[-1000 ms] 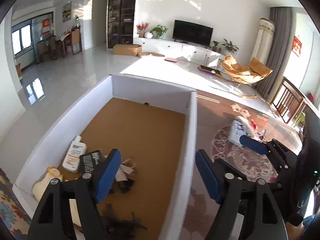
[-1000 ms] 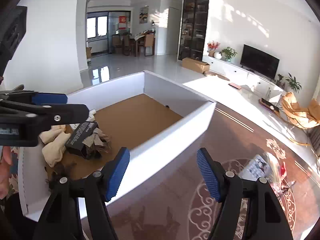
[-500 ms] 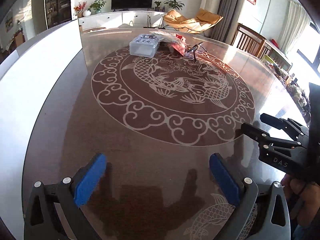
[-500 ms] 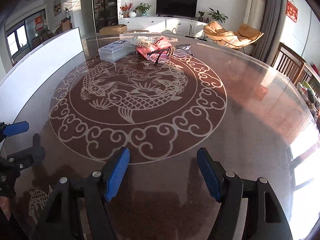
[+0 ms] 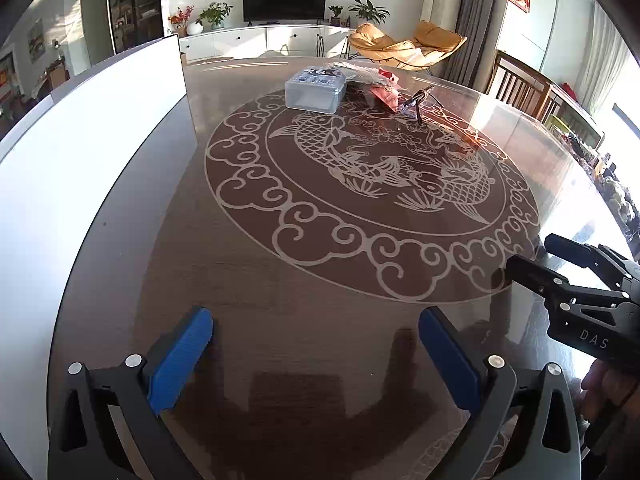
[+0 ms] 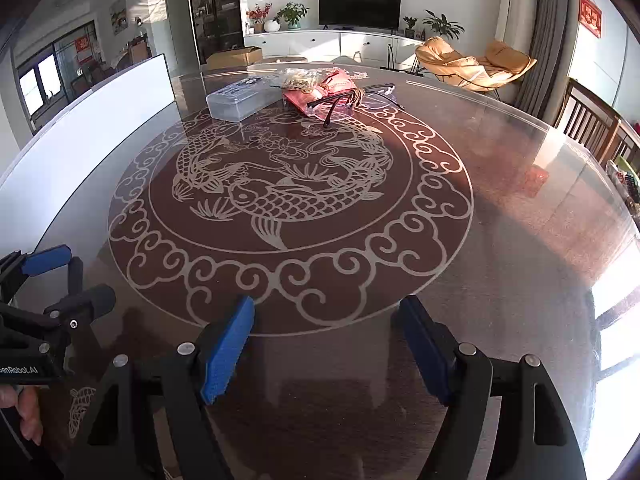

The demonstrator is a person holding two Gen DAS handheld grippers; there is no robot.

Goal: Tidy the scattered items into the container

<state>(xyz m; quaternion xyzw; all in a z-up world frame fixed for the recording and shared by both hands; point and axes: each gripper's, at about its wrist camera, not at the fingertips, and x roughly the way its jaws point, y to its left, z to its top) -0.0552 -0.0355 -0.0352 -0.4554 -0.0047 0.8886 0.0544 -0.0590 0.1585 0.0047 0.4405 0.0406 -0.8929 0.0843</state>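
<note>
The scattered items lie bunched at the table's far side: a clear plastic box (image 5: 314, 90) (image 6: 236, 102), a see-through snack bag (image 6: 300, 78), a red packet (image 5: 386, 94) (image 6: 308, 98) and dark-framed glasses (image 5: 418, 102) (image 6: 348, 100). The white container's wall (image 5: 80, 132) (image 6: 100, 120) runs along the left. My left gripper (image 5: 316, 320) (image 6: 60, 276) hovers open over the near part of the table, well short of the items. Beside it, my right gripper (image 6: 327, 308) (image 5: 532, 260) has its jaws opening with nothing between them.
The round glass tabletop (image 5: 320, 272) carries a fish-and-cloud pattern. Wooden chairs (image 5: 524, 88) (image 6: 592, 120) stand past its right edge. A hand (image 6: 28, 412) holds the left gripper's handle at the lower left.
Both grippers swung away from over the container, down to the table on its right, then stayed nearly still. The right gripper's jaws have spread a little wider.
</note>
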